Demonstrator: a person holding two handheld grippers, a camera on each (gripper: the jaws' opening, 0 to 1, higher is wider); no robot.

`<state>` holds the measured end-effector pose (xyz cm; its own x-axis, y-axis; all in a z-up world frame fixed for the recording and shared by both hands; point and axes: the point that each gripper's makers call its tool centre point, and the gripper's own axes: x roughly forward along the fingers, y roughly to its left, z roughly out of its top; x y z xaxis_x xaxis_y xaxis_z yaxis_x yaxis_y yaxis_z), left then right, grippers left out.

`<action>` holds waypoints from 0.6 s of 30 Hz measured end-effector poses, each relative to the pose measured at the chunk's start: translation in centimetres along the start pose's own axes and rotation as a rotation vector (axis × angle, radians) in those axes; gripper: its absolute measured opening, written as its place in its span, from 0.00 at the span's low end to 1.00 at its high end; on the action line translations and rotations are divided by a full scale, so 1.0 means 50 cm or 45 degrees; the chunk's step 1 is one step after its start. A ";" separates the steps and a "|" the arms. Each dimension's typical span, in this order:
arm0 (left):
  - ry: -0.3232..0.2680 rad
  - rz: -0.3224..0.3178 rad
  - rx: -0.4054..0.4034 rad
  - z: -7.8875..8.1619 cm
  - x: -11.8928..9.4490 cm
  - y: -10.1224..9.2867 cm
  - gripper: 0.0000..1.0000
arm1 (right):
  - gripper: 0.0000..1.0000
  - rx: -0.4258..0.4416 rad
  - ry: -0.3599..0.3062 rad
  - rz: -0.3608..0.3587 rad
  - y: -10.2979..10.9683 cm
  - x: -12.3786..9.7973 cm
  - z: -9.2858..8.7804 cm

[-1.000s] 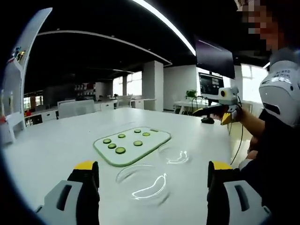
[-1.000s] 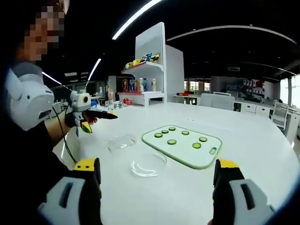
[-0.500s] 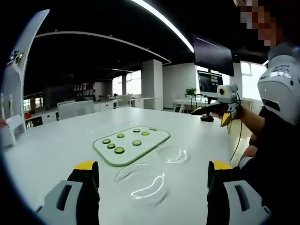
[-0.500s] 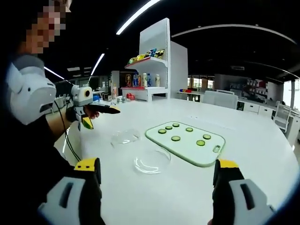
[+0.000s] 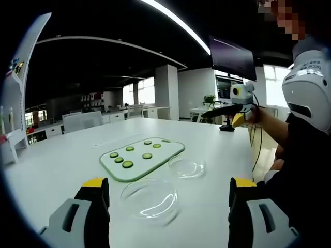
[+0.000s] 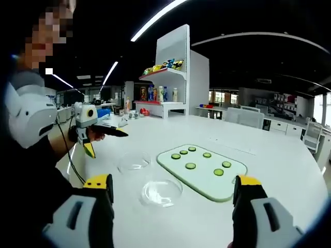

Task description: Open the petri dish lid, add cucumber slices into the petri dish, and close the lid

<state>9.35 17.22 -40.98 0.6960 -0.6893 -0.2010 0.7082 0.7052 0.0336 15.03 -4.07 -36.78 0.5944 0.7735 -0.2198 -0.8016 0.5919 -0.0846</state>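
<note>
Both claws are held up over the table with jaws wide apart and nothing in them: the left claw [image 5: 168, 214] and the right claw [image 6: 173, 209]. On the white table [image 5: 57, 160], a green cutting board [image 5: 142, 157] is laid flat, so the cucumber slices [image 5: 128, 164] can be reached. Two clear round pieces are seen beside it, apart: one petri dish piece [image 5: 149, 198] near, the other [image 5: 186, 167] further off. Dish and lid cannot be told apart.
</note>
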 end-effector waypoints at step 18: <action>-0.009 0.137 0.047 0.007 -0.051 0.016 0.95 | 0.82 -0.177 -0.061 0.098 -0.082 0.297 0.128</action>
<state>8.19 19.48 -40.10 0.7689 -0.6113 -0.1873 0.6332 0.7686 0.0910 27.57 6.45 -33.47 0.5307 0.8273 -0.1842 -0.8441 0.4961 -0.2034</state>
